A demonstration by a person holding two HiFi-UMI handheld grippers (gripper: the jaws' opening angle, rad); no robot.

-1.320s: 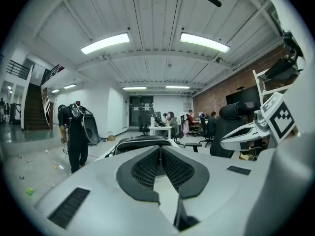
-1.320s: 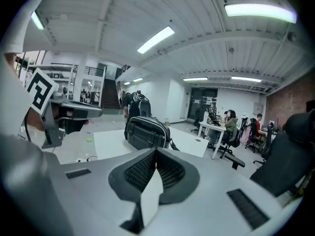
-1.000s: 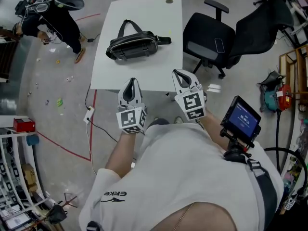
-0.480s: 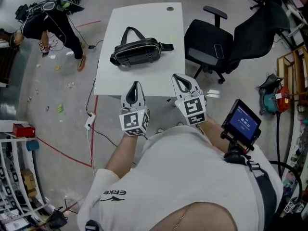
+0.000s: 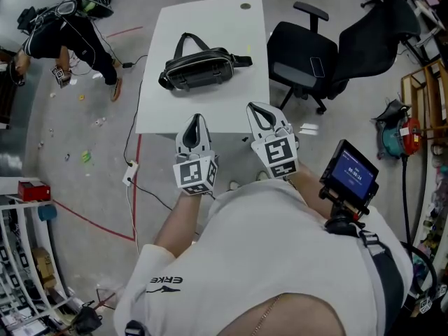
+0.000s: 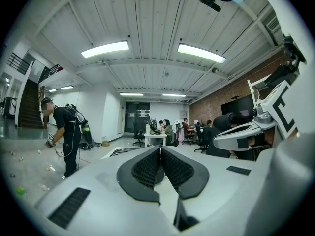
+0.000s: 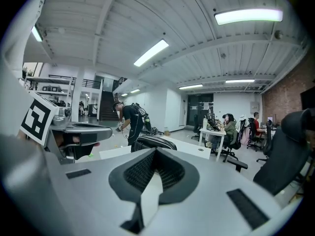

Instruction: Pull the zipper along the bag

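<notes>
My left claw (image 5: 195,120) is pinched together on nothing, and my right claw (image 5: 253,108) is closed and empty too. Both hover at the near edge of the tabletop (image 5: 234,96). The black bag (image 5: 198,67) lies mid-tabletop, apart from both.

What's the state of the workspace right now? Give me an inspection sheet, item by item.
Surface: white table.
Job's things: black bag lying mid-table, strap looped toward the far side, nothing touching it.
Clutter: small round disc at the table's far edge; scraps on the floor.
Grippers: left gripper shut, empty; right gripper closed at the tips, empty; both at the near edge, short of the bag.
Cables: cable beside the table's left edge, running to a plug block.
Surroundings: black office chairs to the right; a person bending at far left.
</notes>
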